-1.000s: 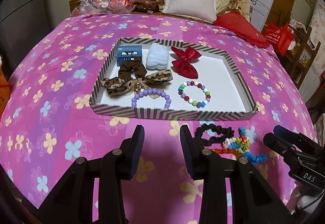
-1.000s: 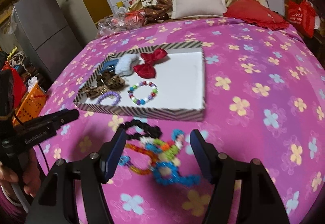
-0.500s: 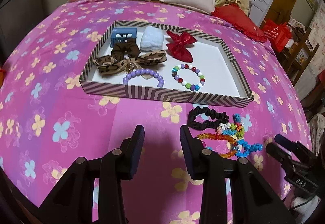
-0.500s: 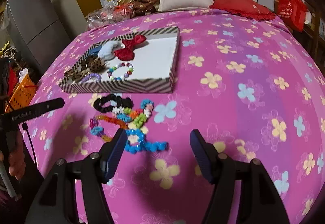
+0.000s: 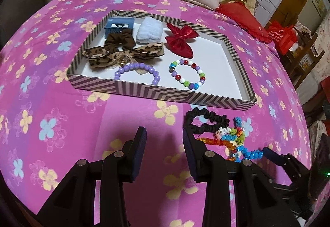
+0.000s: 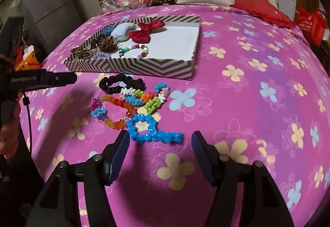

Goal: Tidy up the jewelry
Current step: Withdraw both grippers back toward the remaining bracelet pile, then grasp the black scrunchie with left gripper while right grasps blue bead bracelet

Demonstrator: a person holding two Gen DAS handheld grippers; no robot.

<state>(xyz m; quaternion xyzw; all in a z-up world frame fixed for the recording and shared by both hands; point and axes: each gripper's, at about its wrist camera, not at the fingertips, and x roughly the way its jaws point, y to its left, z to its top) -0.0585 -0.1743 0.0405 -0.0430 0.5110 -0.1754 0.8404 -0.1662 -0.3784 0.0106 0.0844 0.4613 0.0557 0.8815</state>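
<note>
On the pink floral bedspread [image 6: 257,74], just near of the striped tray [image 6: 144,65], a loose pile waits: black scrunchie [image 6: 120,82], orange bead bracelet [image 6: 119,105], multicolour bead pieces [image 6: 150,97], blue bead bracelet [image 6: 148,130]. Right gripper [image 6: 160,140] fingers spread wide, empty, hovering just near of the blue bead bracelet, which lies straight ahead between the tips, tail running left-right across the gap. Left gripper [image 5: 164,136] also spread, empty; the pile is off to its right, scrunchie [image 5: 206,121] closest. Right looks better placed for next pick. Tray [image 5: 165,93] already holds purple bracelet [image 5: 137,72], mixed bead bracelet [image 5: 187,73], bows, clip. Pile strands tangled; can't tell where one ends. Left finger hides part of the orange strand in left view.
</note>
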